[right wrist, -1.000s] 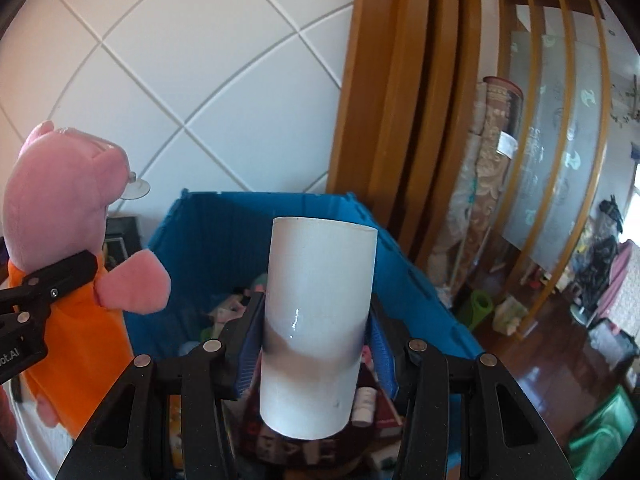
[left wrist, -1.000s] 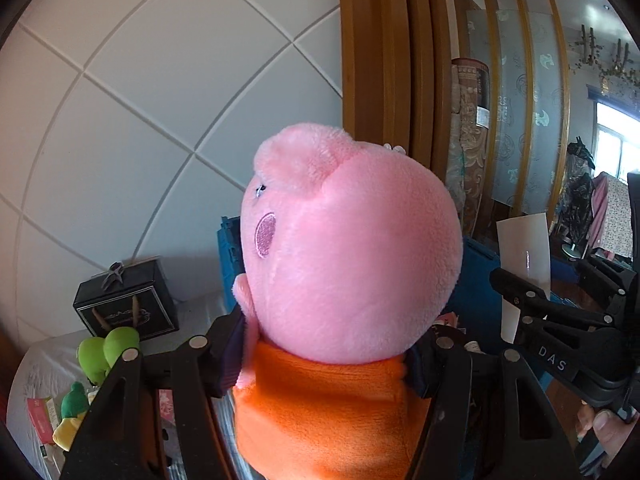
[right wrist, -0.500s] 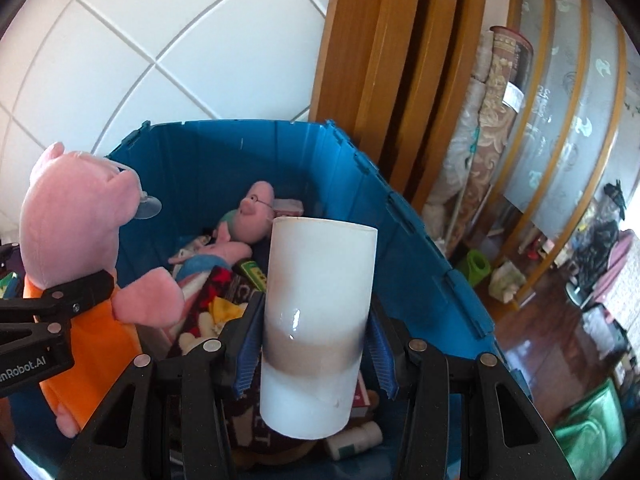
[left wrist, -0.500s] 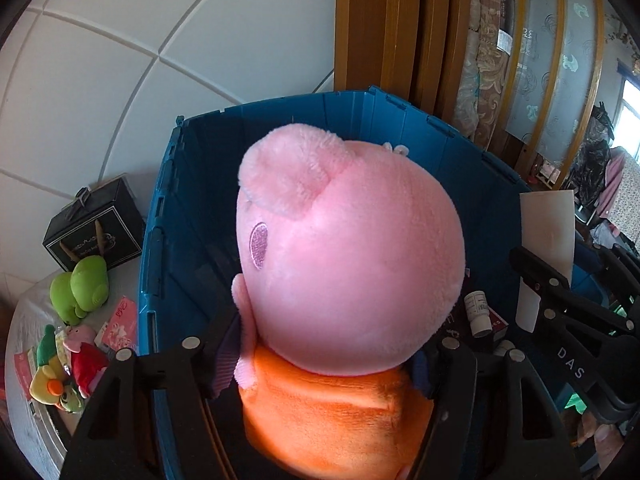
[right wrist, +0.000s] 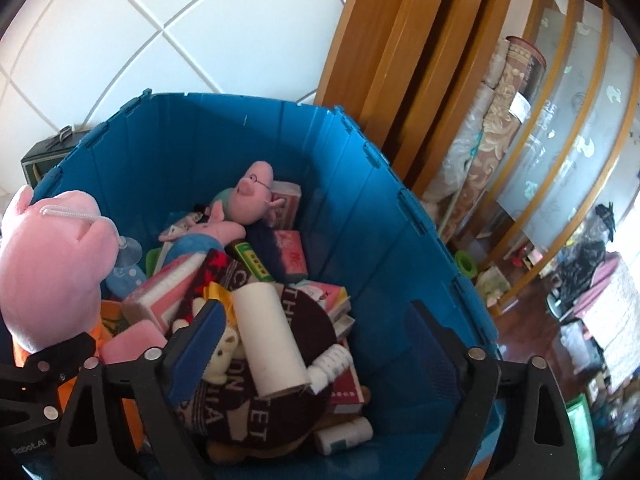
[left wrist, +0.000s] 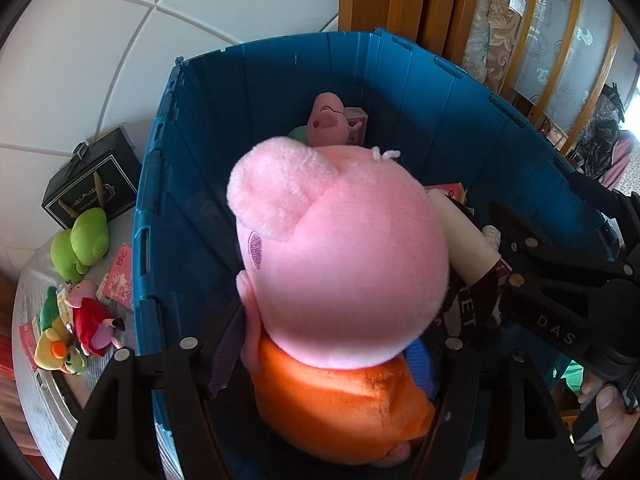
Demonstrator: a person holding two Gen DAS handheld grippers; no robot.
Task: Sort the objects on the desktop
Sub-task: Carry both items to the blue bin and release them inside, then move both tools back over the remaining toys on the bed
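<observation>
A big pink pig plush point(left wrist: 340, 260) in an orange top stands between the jaws of my left gripper point(left wrist: 324, 348), over the open blue bin point(left wrist: 280, 88). Those jaws are opening, but the pads still touch the plush's neck on both sides. The same plush point(right wrist: 48, 264) shows at the left of the right wrist view. My right gripper point(right wrist: 320, 312) hangs over the bin point(right wrist: 200, 148) with its jaws spread wide, still opening, and nothing between them. A white cylinder point(right wrist: 268, 336) lies on its side on the heap in the bin below, also seen as the cylinder point(left wrist: 460, 236) behind the plush.
The bin holds a smaller pig plush with glasses point(right wrist: 252, 192), pink boxes and a brown lettered cushion point(right wrist: 288, 360). Left of the bin, a table carries a black box point(left wrist: 92, 188), a green plush point(left wrist: 80, 240) and a small red-dressed pig point(left wrist: 94, 320). Wooden frames stand behind the bin.
Both grippers sank and tipped down over the bin. The right jaws sprang apart and the white cylinder fell onto the heap. The pig plush stays between the left jaws.
</observation>
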